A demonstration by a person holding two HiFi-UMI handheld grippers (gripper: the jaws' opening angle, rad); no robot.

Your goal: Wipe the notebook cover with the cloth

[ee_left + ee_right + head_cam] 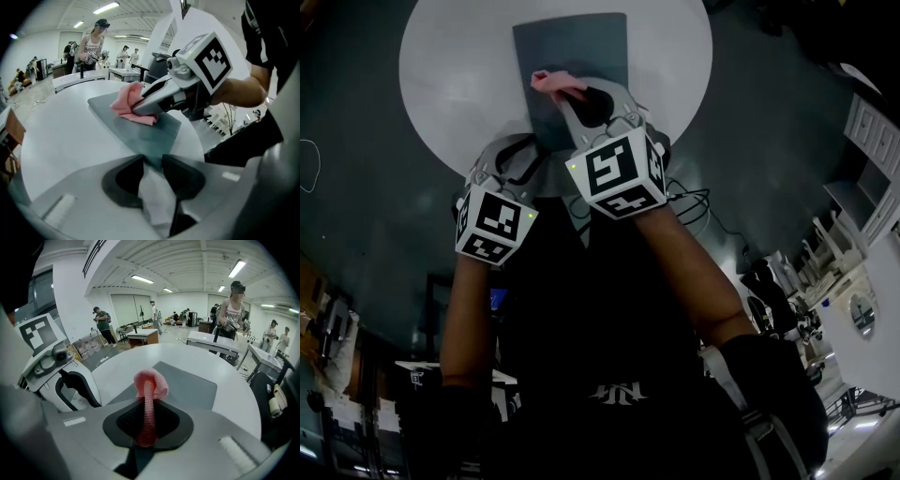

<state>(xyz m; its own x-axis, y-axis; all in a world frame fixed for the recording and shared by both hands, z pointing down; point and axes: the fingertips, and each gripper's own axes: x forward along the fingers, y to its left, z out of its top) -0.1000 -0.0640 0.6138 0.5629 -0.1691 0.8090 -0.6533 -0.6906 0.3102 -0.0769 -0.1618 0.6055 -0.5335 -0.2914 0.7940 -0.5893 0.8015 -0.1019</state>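
Note:
A dark grey notebook (572,42) lies flat on a round white table (459,66). My right gripper (574,94) is shut on a pink cloth (553,82) and holds it down on the cover near the notebook's left edge. In the right gripper view the cloth (150,383) runs up between the jaws and bunches at the tips, with the notebook (192,383) behind it. My left gripper (152,159) is shut on the near corner of the notebook (145,131). From the left gripper view the cloth (129,105) rests on the cover under the right gripper (140,107).
Black cables (694,202) lie on the dark floor beside the table. Several people (232,310) stand among white desks (143,336) far behind. The table's rim (441,155) curves close to my left gripper (536,148).

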